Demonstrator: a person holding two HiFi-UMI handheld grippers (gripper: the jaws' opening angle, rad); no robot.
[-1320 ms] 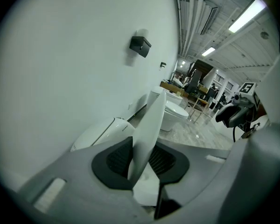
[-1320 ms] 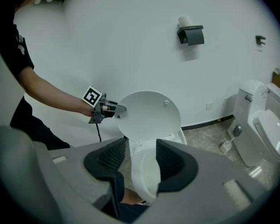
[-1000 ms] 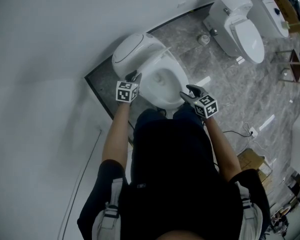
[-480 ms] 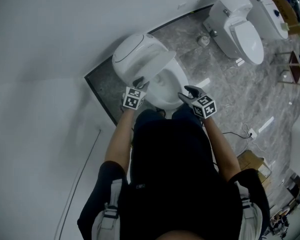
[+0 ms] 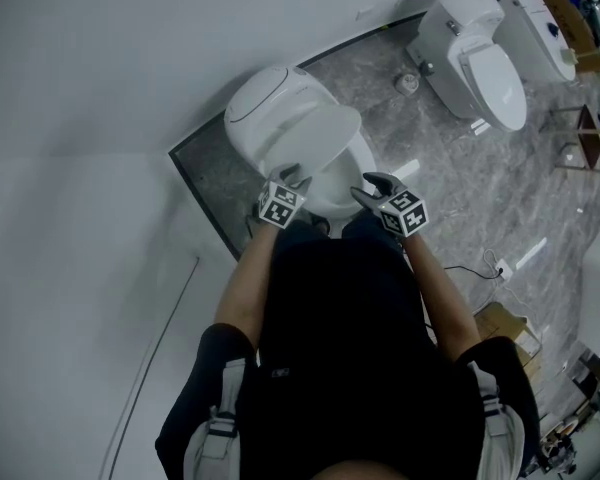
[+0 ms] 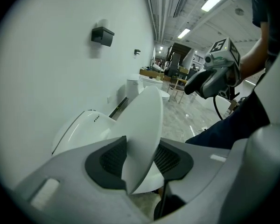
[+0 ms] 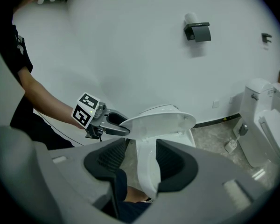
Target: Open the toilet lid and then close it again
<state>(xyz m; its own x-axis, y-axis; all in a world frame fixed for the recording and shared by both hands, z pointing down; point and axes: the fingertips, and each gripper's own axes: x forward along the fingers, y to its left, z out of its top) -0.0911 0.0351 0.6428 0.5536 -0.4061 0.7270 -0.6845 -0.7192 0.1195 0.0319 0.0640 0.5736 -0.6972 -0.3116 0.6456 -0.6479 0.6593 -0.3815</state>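
Observation:
The white toilet [image 5: 255, 103] stands against the wall, its lid [image 5: 305, 133] partway down over the bowl [image 5: 332, 186]. My left gripper [image 5: 288, 175] is at the lid's front edge. In the left gripper view the thin lid [image 6: 142, 139] runs between the pads of my left gripper [image 6: 140, 160] with room to spare; these jaws have just been opening. The right gripper view shows the left gripper [image 7: 119, 125] straddling the lid [image 7: 158, 122]. My right gripper [image 5: 372, 186] hangs open by the bowl's right front rim, holding nothing.
A second toilet [image 5: 480, 53] and another white fixture [image 5: 540, 23] stand to the right on the grey marbled floor. A paper holder [image 7: 198, 31] hangs on the wall. A cable [image 5: 475, 265] and a cardboard box [image 5: 500, 323] lie at the right.
The lid has swung from upright down toward the bowl. My left gripper moved right and toward me with its front edge. The right gripper has stayed in place.

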